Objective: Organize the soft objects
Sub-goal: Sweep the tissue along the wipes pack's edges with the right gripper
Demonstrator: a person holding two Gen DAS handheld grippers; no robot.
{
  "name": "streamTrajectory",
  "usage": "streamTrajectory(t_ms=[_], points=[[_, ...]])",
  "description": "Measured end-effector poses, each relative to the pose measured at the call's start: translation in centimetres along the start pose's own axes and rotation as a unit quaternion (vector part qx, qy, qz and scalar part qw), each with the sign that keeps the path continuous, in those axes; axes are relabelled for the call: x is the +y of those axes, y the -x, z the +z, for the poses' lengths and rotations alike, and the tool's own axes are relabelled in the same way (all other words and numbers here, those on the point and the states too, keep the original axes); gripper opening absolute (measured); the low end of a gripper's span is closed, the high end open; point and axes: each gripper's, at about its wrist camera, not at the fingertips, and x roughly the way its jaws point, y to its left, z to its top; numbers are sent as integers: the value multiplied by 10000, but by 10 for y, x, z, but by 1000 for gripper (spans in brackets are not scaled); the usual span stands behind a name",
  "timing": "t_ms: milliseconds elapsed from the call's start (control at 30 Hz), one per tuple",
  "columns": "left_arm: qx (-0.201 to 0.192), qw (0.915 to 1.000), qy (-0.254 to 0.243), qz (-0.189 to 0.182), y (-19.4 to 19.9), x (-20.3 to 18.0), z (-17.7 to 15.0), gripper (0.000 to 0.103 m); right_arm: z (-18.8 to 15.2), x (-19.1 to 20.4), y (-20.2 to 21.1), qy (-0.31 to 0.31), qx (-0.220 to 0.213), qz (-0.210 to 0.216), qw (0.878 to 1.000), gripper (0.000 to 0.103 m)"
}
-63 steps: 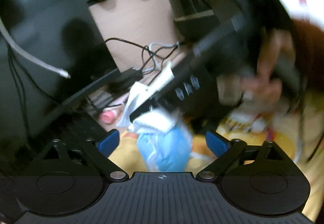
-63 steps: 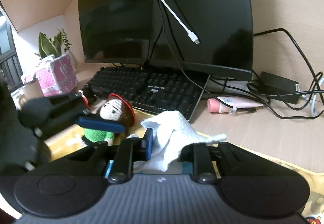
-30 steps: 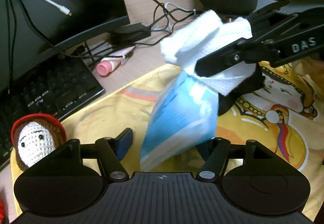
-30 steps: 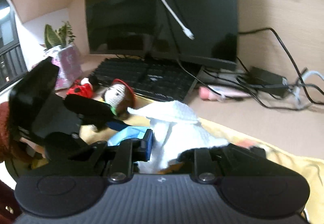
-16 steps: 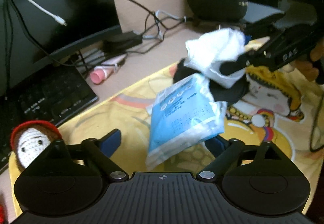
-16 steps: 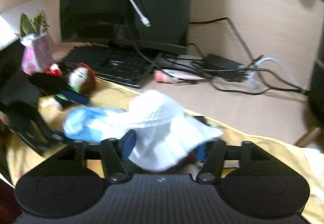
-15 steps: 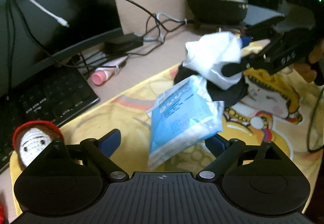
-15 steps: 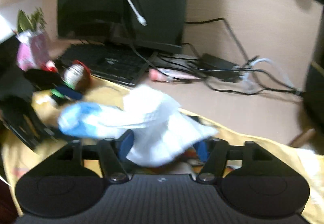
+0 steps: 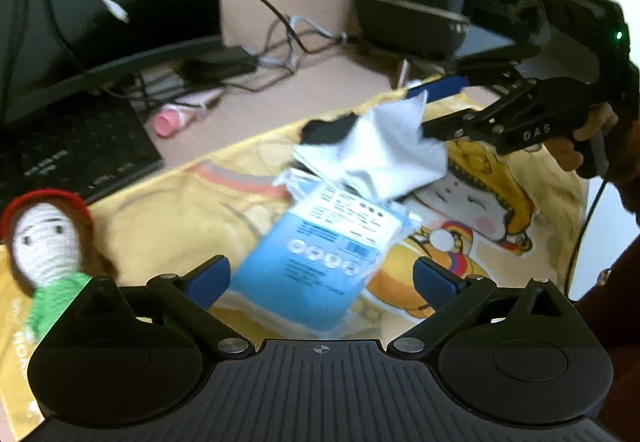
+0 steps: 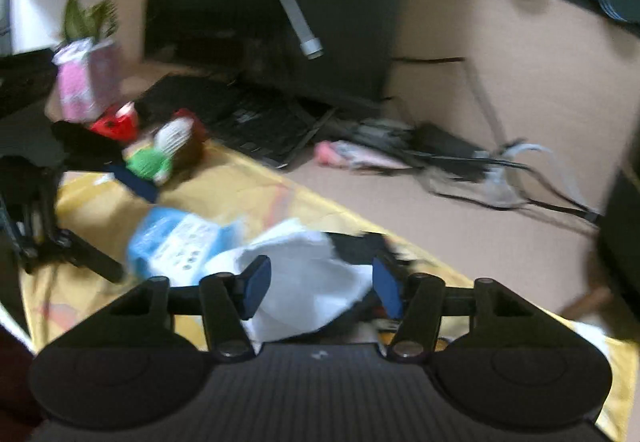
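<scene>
A blue tissue pack (image 9: 320, 254) lies on the yellow printed cloth (image 9: 180, 210), between the spread fingers of my left gripper (image 9: 322, 278), which is open and holds nothing. Just beyond the pack sits a crumpled white cloth (image 9: 384, 150) over a black fabric piece (image 9: 328, 130). My right gripper (image 10: 322, 284) is open, with the white cloth (image 10: 308, 282) loose between its fingers. From the left wrist view, the right gripper (image 9: 424, 110) reaches in from the right, held by a hand. A crochet doll (image 9: 48, 238) with a red hat lies at the left.
A black keyboard (image 9: 72, 154), monitor (image 10: 272, 2), pink tube (image 9: 176, 118) and tangled cables (image 9: 288, 54) crowd the desk behind the cloth. A dark round appliance (image 9: 412, 26) stands at the back right. A red plush (image 10: 116, 124) and pink plant pot (image 10: 86, 78) sit far left.
The left gripper's fingers spread and the blue pack settled flat on the cloth. The right gripper opened wider, and the white cloth dropped lower onto the black fabric.
</scene>
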Motion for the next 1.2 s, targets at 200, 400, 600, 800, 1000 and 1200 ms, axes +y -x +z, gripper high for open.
streamTrajectory(t_ms=[200,400,600,800,1000,1200], points=[[184,9968,-728,291,-26,-18,9,102,9,11,-35,221,384,243,9987,58],[264,9972,-688,81,-43,-6,15,103,7,-2,-48,-203,572,666,9959,25],[261,9892,-1438,117,-53,-21,15,103,23,13,-33,138,51,539,9984,20],[162,9922,-1130,505,-50,-12,16,82,61,14,-14,-250,-801,1070,9907,20],[44,9903,-297,1354,-37,32,17,79,92,14,-25,-658,-1152,1656,9772,20],[-91,9920,-388,1201,-31,30,14,94,88,35,-85,-764,-519,1803,9793,22]])
